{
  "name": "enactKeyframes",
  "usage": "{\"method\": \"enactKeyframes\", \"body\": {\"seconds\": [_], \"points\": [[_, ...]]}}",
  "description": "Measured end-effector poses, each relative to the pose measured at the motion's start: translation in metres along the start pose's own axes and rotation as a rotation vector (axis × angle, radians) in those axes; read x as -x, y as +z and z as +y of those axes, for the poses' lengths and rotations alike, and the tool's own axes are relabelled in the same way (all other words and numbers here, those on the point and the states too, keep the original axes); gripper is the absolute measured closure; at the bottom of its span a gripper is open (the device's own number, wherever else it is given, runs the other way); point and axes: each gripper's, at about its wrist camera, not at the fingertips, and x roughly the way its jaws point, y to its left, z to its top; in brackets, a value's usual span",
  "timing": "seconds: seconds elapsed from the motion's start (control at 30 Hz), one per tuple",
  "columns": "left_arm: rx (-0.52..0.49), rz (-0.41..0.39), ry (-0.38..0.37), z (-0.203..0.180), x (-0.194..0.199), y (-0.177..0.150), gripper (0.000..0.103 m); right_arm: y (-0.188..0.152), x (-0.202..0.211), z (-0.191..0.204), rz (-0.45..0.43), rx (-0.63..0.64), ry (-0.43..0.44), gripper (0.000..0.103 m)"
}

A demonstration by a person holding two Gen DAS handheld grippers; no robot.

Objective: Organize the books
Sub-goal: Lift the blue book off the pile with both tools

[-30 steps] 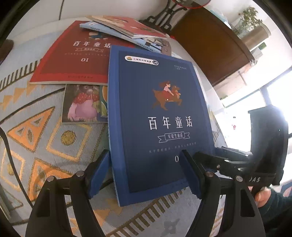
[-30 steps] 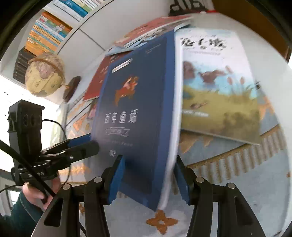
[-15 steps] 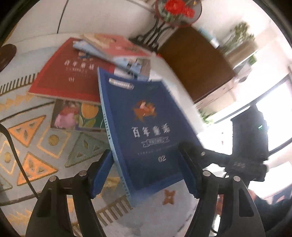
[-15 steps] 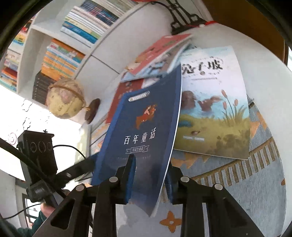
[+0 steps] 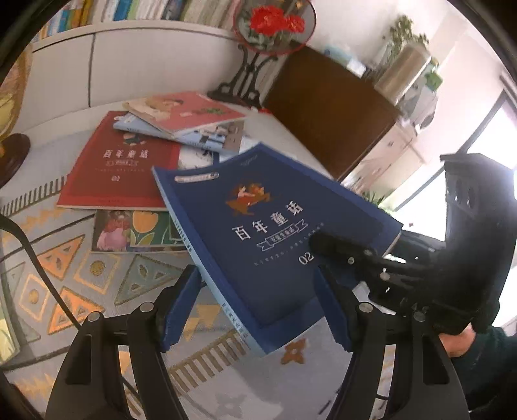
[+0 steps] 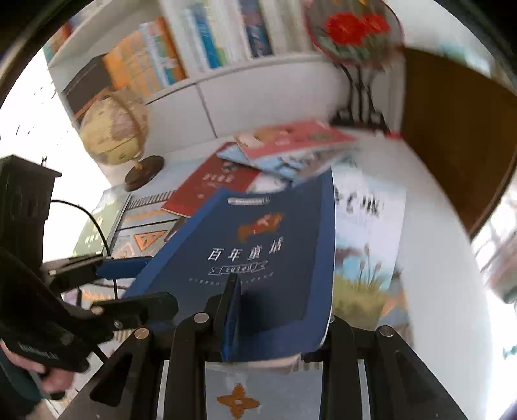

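Both grippers carry the blue storybook (image 5: pixel 258 232): right gripper (image 6: pixel 278 323) clamping its corner, left gripper (image 5: pixel 255 303) straddling it (loosely); next, shelving

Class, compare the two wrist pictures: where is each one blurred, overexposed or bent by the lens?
Left wrist view: mostly sharp, the blue book readable; the window at right is blown out white; straight edges bow near the rim. Right wrist view: motion blur smears the red fan ornament and the reed-cover book; white glare at both sides.
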Motion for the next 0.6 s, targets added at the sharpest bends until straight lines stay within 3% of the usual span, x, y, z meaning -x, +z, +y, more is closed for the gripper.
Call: {"method": "enactKeyframes", "body": {"seconds": [0.3,0.6], "points": [[0.085,-0.098,-0.009,0.013,0.059,-0.002,0.034,0.023,0.032,0.047,-0.117,0.1,0.051,0.076],[0.188,-0.251,0.154,0.077,0.166,-0.009,0.034,0.063,0.028,0.149,-0.213,0.197,0.214,0.076]]}}
